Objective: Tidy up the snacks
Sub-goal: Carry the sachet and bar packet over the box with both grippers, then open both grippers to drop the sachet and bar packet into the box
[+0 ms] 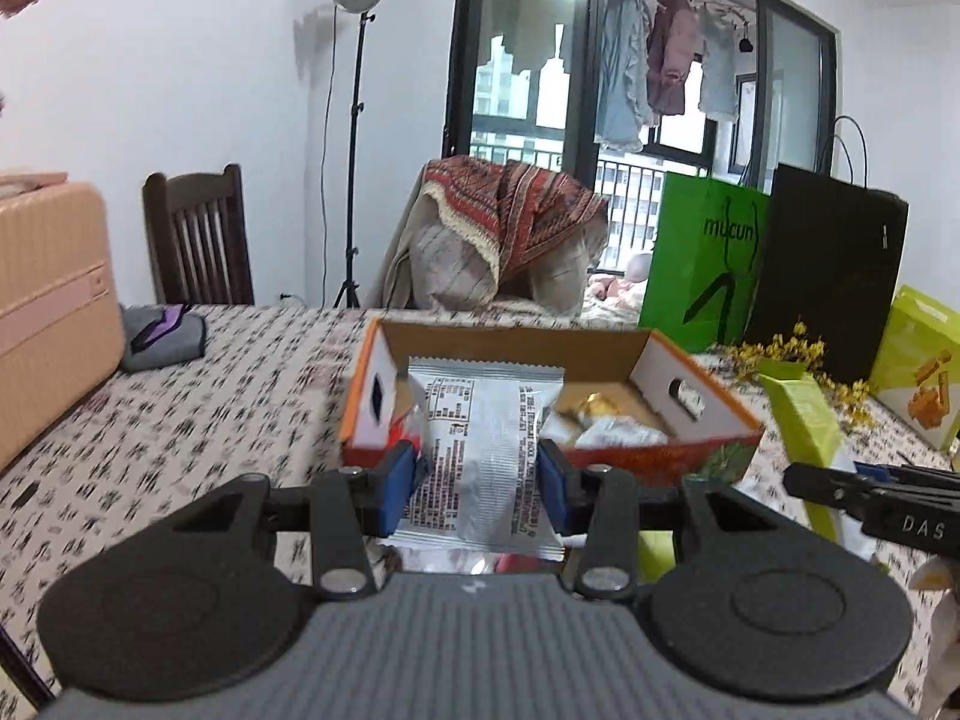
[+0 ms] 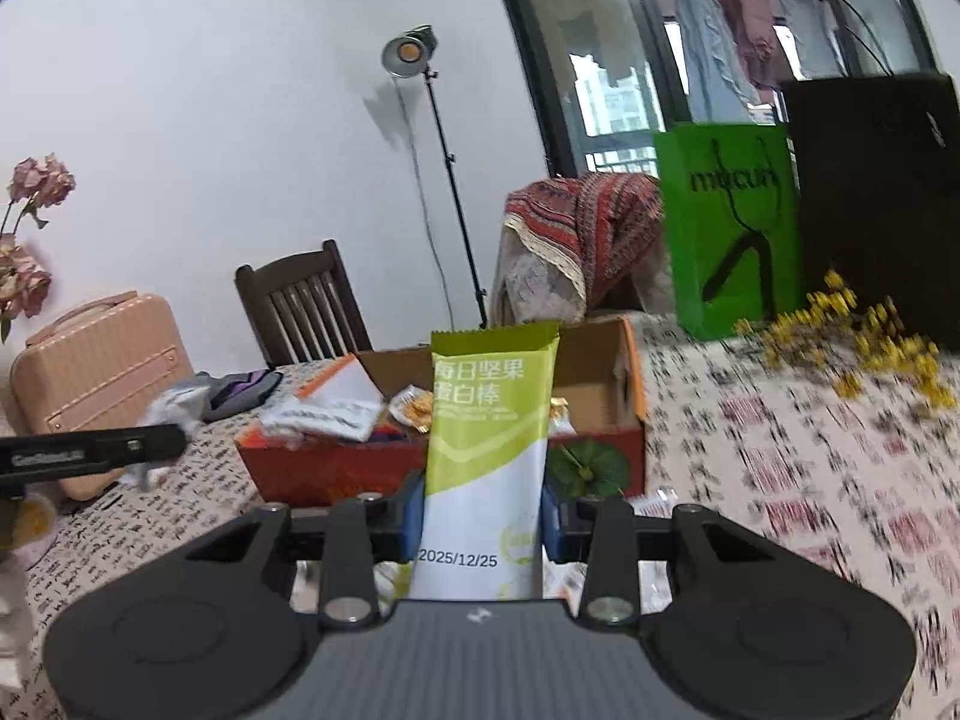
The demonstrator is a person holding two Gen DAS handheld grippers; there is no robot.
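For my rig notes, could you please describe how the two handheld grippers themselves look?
Both look alike: the left gripper and right gripper have black linkage arms with silver pivot bolts, blue pads, round black discs and a ribbed grey body. Seen side-on, the right one shows white lettering.

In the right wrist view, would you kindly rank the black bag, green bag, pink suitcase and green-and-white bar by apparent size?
1. black bag, cut off by the frame
2. green bag
3. pink suitcase and green-and-white bar: look alike; the bar is nearer, so unranked

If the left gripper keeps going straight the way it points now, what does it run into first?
Most likely the orange cardboard box: its near wall sits just ahead of the left gripper, which is shut on a silver snack packet. Depth is unclear; it might clear the rim.
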